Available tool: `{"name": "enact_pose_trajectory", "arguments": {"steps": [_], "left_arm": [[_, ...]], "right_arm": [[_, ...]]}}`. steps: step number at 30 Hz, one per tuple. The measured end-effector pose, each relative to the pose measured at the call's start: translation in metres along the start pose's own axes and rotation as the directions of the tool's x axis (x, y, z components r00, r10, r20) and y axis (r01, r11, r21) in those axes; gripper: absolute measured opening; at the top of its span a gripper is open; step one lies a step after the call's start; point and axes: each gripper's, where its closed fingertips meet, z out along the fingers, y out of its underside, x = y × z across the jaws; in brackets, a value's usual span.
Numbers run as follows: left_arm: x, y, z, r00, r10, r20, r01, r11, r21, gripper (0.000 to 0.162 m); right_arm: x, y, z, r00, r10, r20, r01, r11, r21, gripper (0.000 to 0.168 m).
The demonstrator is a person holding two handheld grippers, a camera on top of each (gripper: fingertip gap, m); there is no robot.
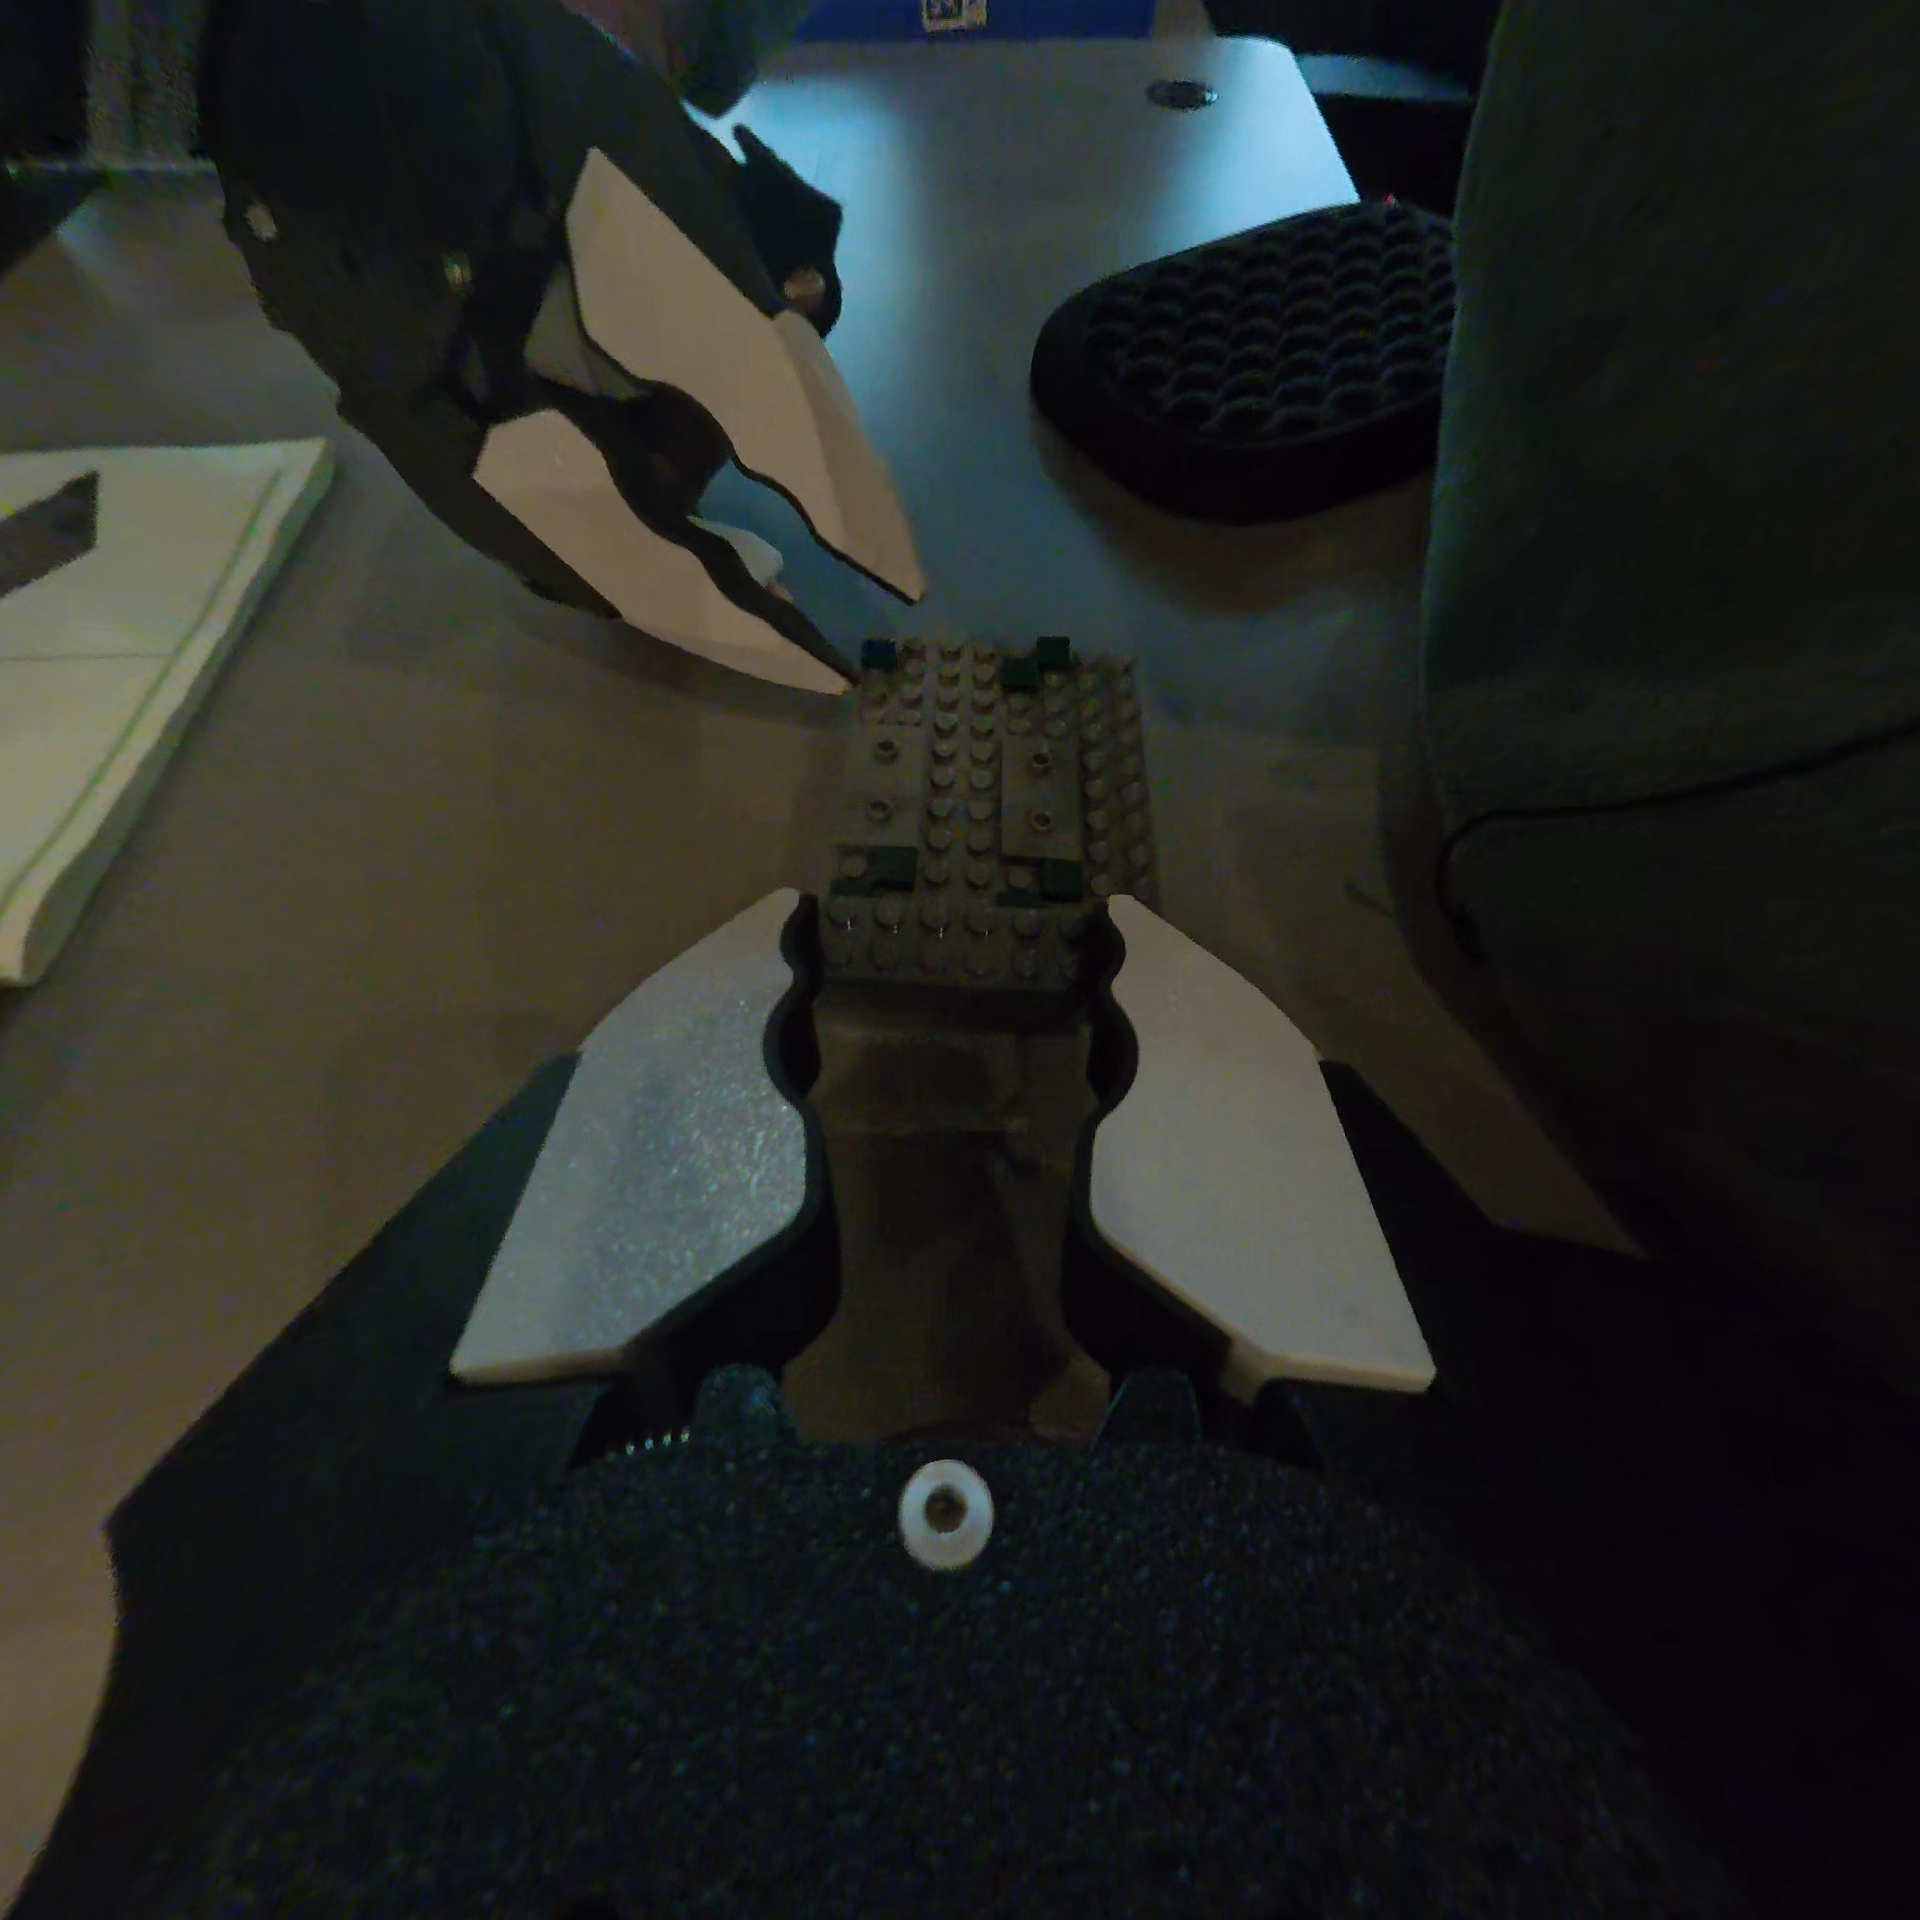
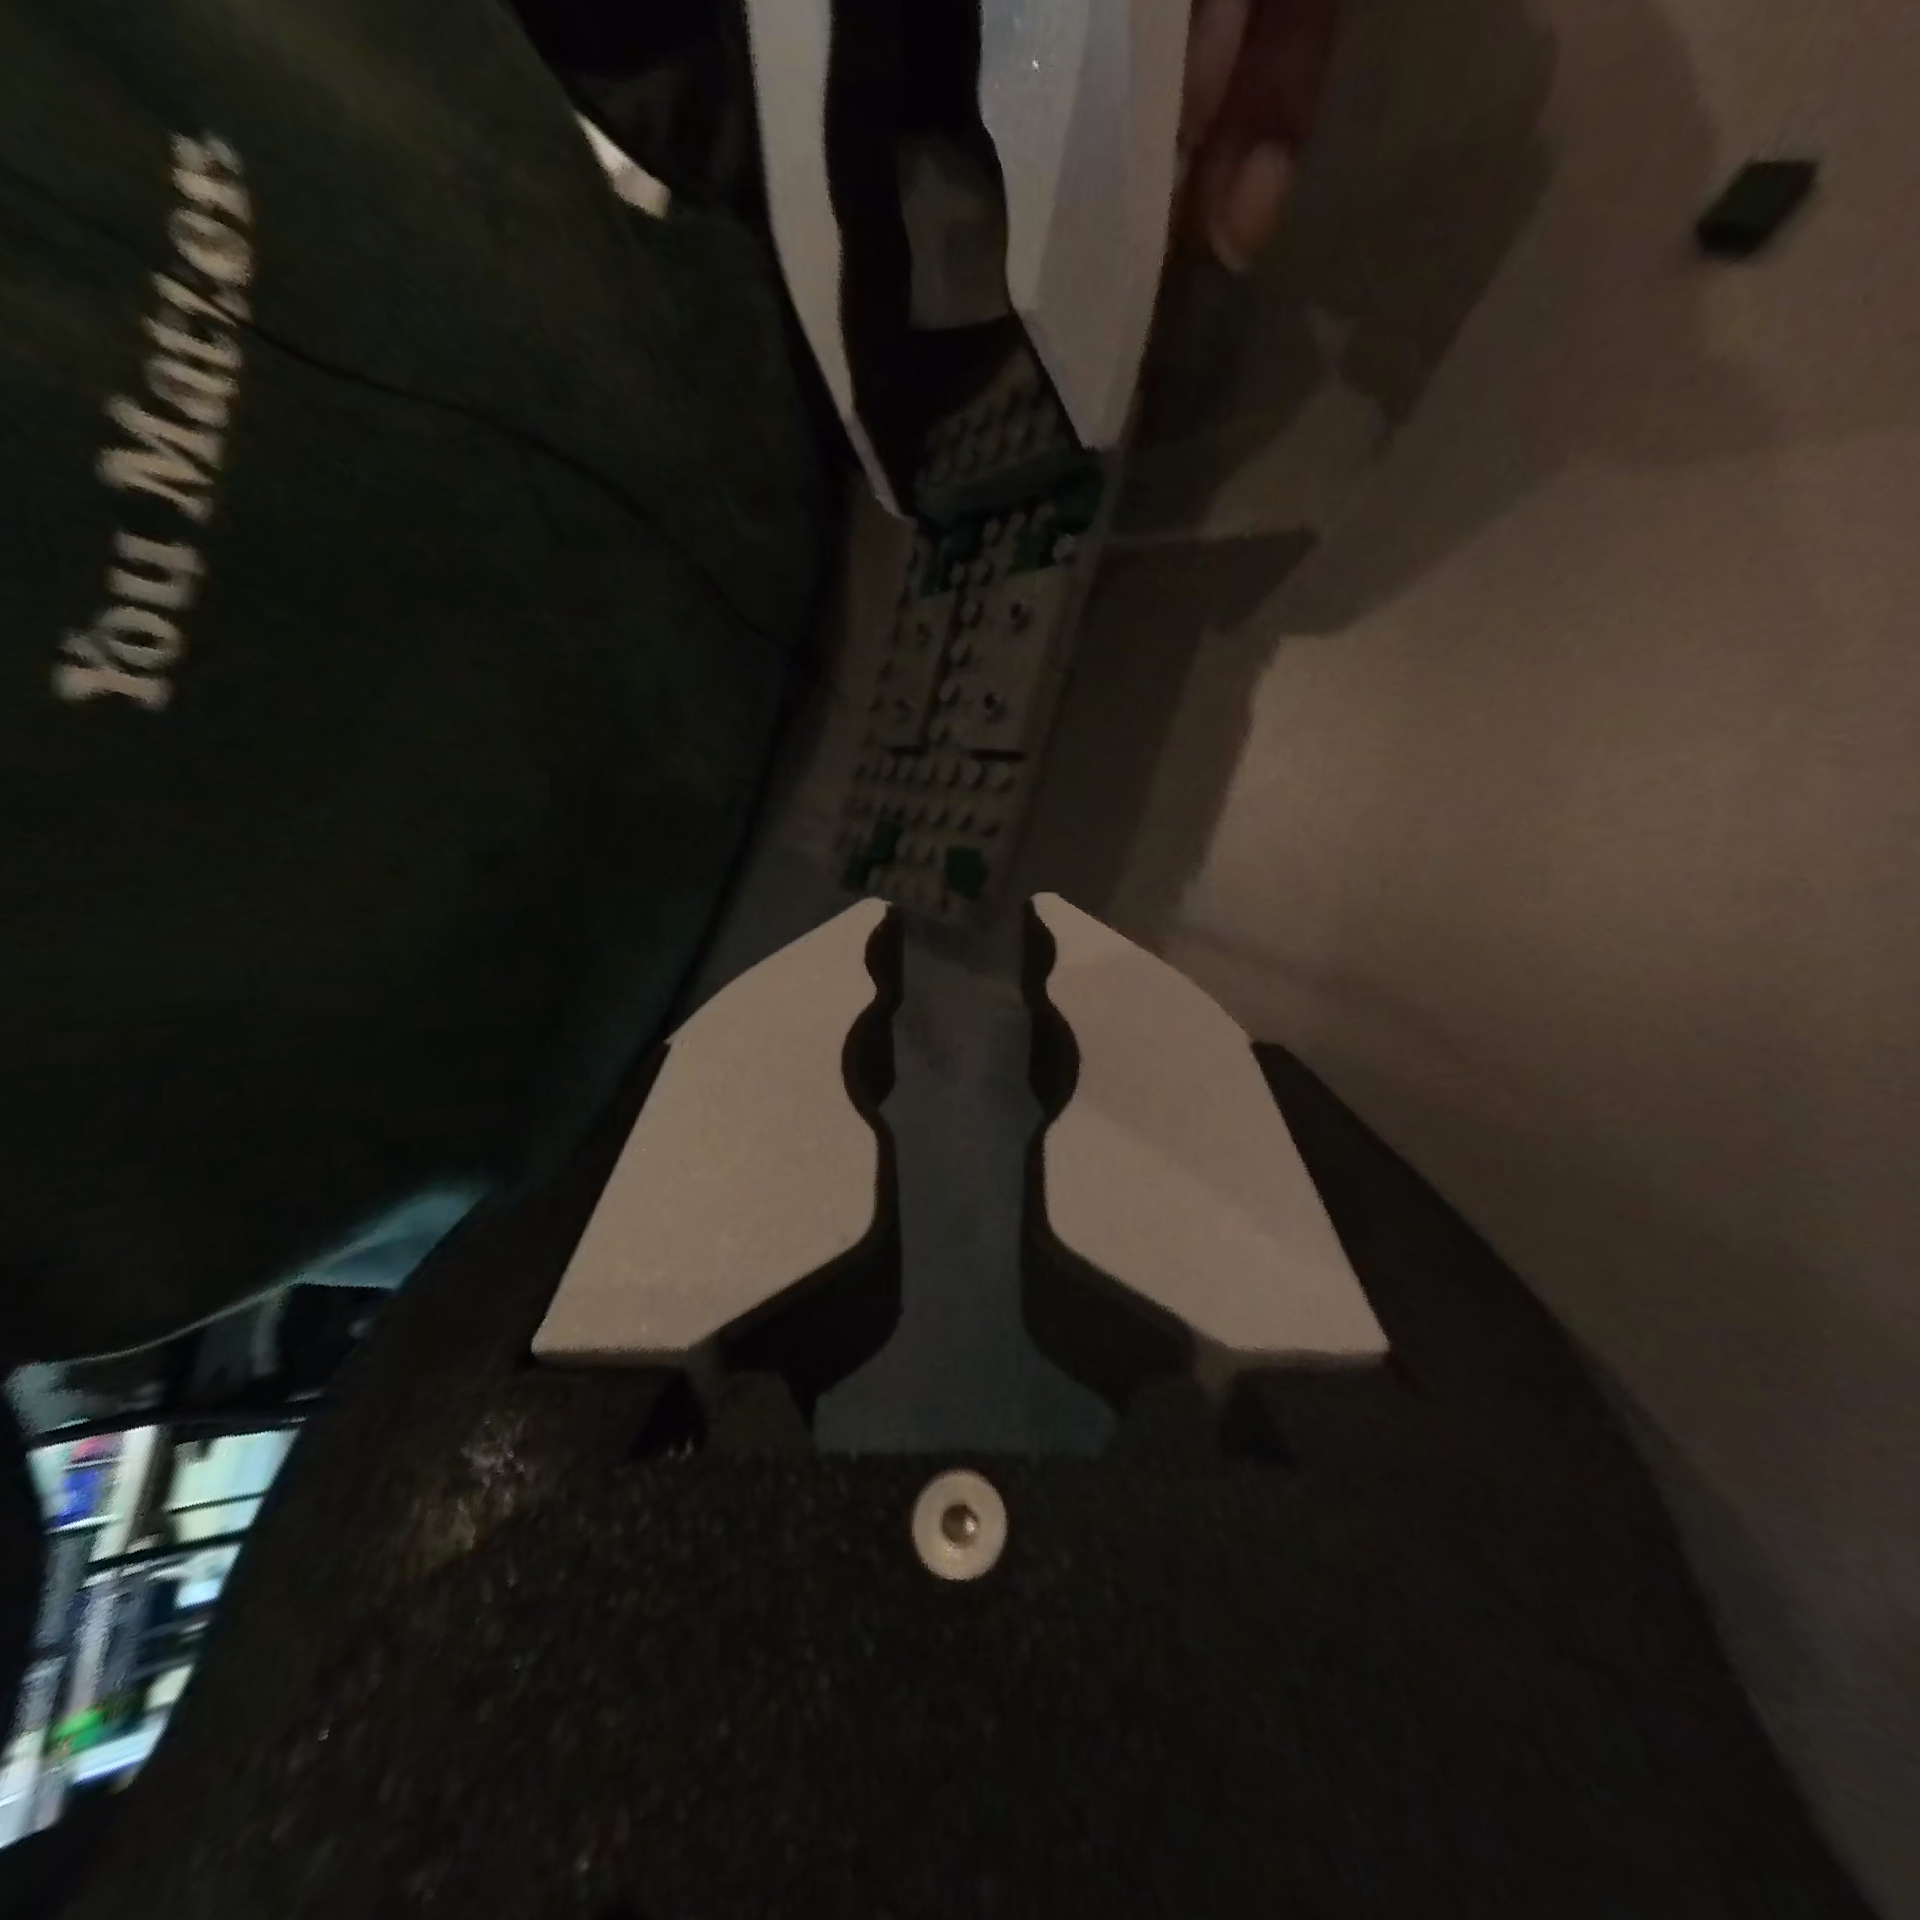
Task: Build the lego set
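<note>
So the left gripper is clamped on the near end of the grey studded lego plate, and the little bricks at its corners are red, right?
Not quite. The left gripper does hold the near end of the grey studded lego plate, but the little bricks at its corners are dark green, not red. The left wrist view shows this.

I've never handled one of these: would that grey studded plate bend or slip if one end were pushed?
The grey studded plate looks flat and rigid, so it would likely pivot rather than flex. The left gripper pinches only its near end, so it might twist. The small green pieces could pop off.
</note>
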Motion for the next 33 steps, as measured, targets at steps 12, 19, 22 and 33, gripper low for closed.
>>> {"name": "enact_pose_trajectory", "arguments": {"steps": [12, 19, 22, 33], "left_arm": [[0.001, -0.015, -0.002, 0.999, 0.041, 0.007, -0.041, 0.998, 0.054, 0.05], [0.001, -0.018, -0.002, 0.998, 0.059, 0.005, -0.059, 0.997, 0.058, 0.05], [0.002, -0.019, -0.001, 0.998, 0.064, 0.003, -0.064, 0.996, 0.059, 0.049], [0.006, -0.029, -0.004, 0.988, 0.133, 0.082, -0.135, 0.991, 0.024, 0.049]], "right_arm": [[-0.014, -0.009, -0.005, 0.972, 0.125, 0.201, -0.131, 0.991, 0.017, 0.016], [-0.017, -0.009, -0.005, 0.963, 0.148, 0.227, -0.153, 0.988, 0.004, 0.01], [-0.018, -0.008, -0.004, 0.959, 0.159, 0.233, -0.163, 0.987, -0.001, 0.01], [-0.019, -0.011, -0.004, 0.948, 0.213, 0.234, -0.247, 0.96, 0.128, 0.008]]}}
